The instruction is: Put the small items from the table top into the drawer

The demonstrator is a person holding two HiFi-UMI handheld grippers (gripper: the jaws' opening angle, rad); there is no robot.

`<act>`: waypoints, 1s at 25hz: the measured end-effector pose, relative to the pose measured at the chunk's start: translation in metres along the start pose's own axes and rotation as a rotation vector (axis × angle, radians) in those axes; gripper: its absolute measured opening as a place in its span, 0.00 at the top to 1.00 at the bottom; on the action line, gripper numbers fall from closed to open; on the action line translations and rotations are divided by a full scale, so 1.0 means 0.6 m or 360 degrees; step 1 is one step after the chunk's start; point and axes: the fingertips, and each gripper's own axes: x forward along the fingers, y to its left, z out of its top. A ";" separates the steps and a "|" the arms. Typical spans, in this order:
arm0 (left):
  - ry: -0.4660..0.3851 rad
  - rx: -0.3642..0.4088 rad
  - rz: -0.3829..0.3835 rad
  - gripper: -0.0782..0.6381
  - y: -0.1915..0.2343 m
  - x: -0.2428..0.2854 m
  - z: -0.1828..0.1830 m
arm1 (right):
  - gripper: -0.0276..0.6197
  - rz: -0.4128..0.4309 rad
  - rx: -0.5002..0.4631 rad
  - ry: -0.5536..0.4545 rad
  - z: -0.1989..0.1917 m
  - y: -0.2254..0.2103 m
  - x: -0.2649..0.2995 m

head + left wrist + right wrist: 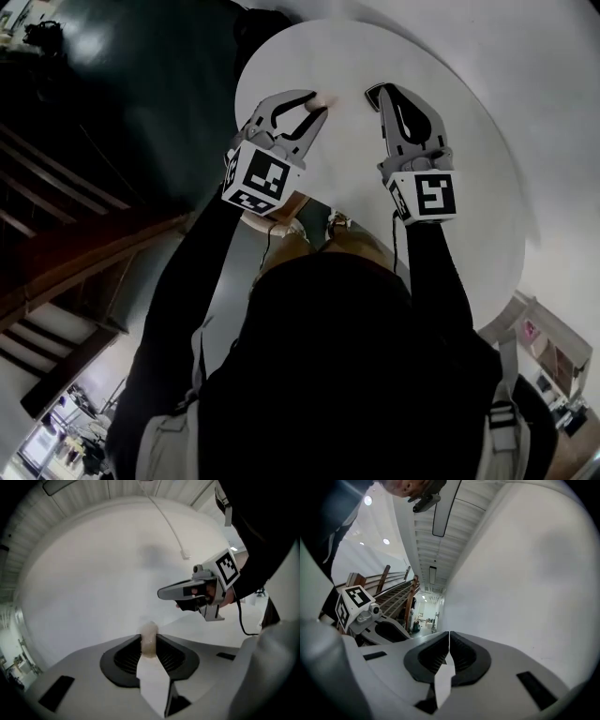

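Head view: a round white tabletop [469, 169] fills the upper middle and right of the frame, and both claws reach out over its near part. The left claw [317, 105] has a small pale roundish item [325, 97] at its tips. The right claw [373, 93] sits just beside it to the right, apart from it. No other small thing shows on the bare white surface, and no drawer can be made out.

Left gripper view: at lower centre the jaws stand narrow, pinched on the small pale roundish item [149, 634], which pokes up a little above the dark pads. The right claw [165, 592] hangs at the right of the frame, over the tabletop and not touching the item.

Right gripper view: at lower centre the jaws are pressed together with nothing between them. The left claw [396, 631] shows at the lower left.

By my reading, one item has been picked up and now needs carrying to the drawer and letting go there. What already lies in the drawer cannot be told. If the tabletop is as bare as it looks, this may be the last piece.
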 end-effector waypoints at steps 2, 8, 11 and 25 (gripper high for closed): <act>-0.0065 -0.0085 0.0102 0.74 0.011 -0.035 0.006 | 0.91 0.0006 -0.0010 -0.0014 0.008 0.017 0.001; -0.0241 -0.0278 0.0334 0.74 0.031 -0.131 0.011 | 0.91 0.0063 -0.0054 -0.0025 0.024 0.075 -0.002; -0.0348 -0.0287 0.0382 0.74 0.032 -0.166 0.029 | 0.91 0.0072 -0.0041 -0.0028 0.033 0.098 -0.002; -0.0274 -0.0295 0.0515 0.74 0.035 -0.252 -0.010 | 0.91 0.0298 -0.0052 -0.0011 0.024 0.211 0.014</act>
